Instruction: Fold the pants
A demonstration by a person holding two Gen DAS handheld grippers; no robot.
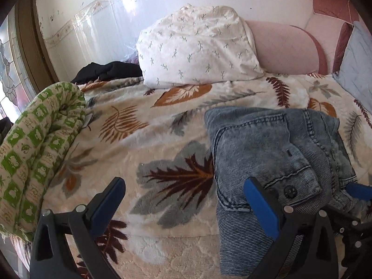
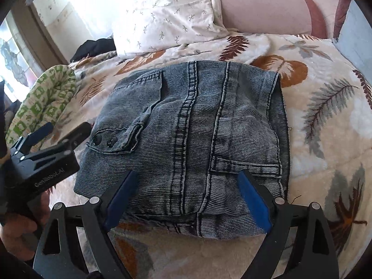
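Denim pants (image 1: 274, 158), grey-blue and already folded into a thick, compact bundle, lie on a leaf-patterned blanket (image 1: 144, 139) in the left wrist view, to the right of centre. The left gripper (image 1: 183, 200) sits low in this picture with its blue-padded fingers spread wide apart; its right finger lies over the near edge of the bundle by a buttoned pocket flap, its left finger over bare blanket, and nothing is pinched between them. A rolled green-and-white quilt (image 1: 39, 139) lies along the left edge, and a white sprigged pillow (image 1: 197, 46) rests against a pink headboard (image 1: 288, 48) beyond. In the right wrist view the same bundle fills the middle, seams running away from the camera, with layers stacked at the near edge. The right gripper (image 2: 186, 202) hovers at that near edge, fingers wide apart on either side of the central seams, clamped on nothing. The left gripper appears at the far left, beside the pocket flap, with a hand (image 2: 16, 234) below it. The fold looks nearly finished. Risks from here, as a judgement: a finger withdrawing could snag the top layer or pocket flap and drag the stack open, and the soft, uneven blanket could let the thick bundle slump or spring apart once released.
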